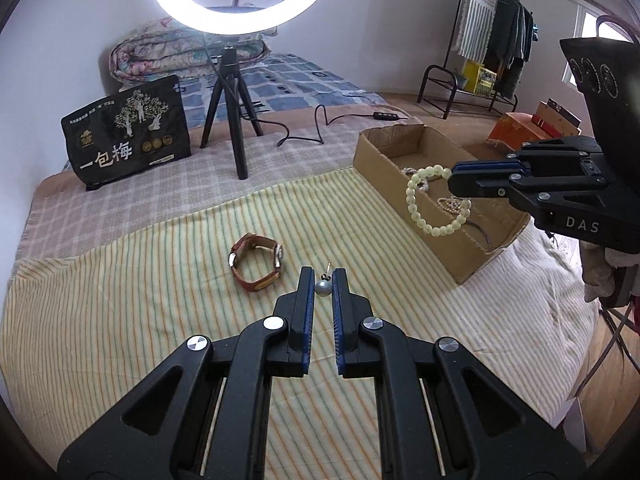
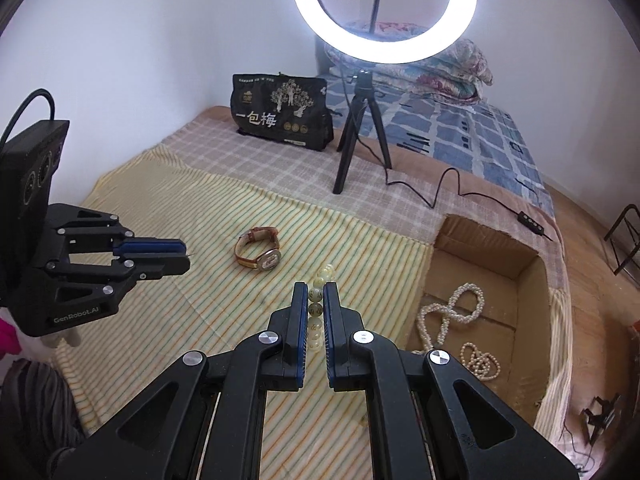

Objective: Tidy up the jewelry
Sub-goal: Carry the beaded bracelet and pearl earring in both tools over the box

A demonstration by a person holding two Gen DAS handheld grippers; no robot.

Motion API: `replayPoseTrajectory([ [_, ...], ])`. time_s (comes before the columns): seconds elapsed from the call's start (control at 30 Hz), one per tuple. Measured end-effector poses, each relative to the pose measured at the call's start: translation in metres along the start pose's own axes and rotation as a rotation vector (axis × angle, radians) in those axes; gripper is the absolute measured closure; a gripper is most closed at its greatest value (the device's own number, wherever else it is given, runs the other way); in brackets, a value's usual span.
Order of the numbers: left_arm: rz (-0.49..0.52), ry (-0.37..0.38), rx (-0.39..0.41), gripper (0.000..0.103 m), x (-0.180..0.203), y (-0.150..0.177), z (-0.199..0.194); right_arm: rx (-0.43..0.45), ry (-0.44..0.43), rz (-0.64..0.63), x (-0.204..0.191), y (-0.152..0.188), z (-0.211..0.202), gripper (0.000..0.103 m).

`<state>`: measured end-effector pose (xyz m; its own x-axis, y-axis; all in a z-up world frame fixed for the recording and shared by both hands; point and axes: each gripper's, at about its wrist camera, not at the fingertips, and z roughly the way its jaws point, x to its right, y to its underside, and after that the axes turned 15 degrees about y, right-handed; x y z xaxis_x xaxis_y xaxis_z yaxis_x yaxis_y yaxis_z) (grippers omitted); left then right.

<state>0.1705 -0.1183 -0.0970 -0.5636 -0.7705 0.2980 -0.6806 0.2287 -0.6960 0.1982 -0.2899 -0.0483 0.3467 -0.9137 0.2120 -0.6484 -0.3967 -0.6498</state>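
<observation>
My left gripper (image 1: pixel 322 276) is shut on a grey pearl earring (image 1: pixel 322 288), held above the striped cloth; it also shows in the right wrist view (image 2: pixel 186 258). My right gripper (image 2: pixel 316 292) is shut on a pale bead bracelet (image 2: pixel 316 308); in the left wrist view the right gripper (image 1: pixel 454 180) holds the bracelet (image 1: pixel 436 228) hanging over the near wall of the cardboard box (image 1: pixel 384 164). A brown-strap watch (image 1: pixel 258 266) lies on the cloth, also seen in the right wrist view (image 2: pixel 260 254). Pearl necklaces (image 2: pixel 452 312) lie in the box (image 2: pixel 528 280).
A ring light on a black tripod (image 1: pixel 232 120) stands behind the cloth, its cable (image 1: pixel 320 124) trailing right. A black snack bag (image 1: pixel 126 132) leans at the back left. A folded quilt (image 1: pixel 184 48) lies further back. A clothes rack (image 1: pixel 492 40) stands far right.
</observation>
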Motion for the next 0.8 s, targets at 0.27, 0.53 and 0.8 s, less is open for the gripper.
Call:
replayPoseTrajectory([
  [0.27,0.038,0.057,0.014,0.096,0.038,-0.024,0.014,0.024,0.067,0.057,0.049,0.000,-0.013,0.097],
  [0.53,0.062,0.115,0.016,0.096,0.068,-0.051,0.035,0.029,0.118,0.116,0.092,0.007,-0.013,0.097],
  [0.8,0.057,0.151,0.009,0.096,0.088,-0.072,0.061,0.027,0.155,0.151,0.128,0.008,-0.001,0.097],
])
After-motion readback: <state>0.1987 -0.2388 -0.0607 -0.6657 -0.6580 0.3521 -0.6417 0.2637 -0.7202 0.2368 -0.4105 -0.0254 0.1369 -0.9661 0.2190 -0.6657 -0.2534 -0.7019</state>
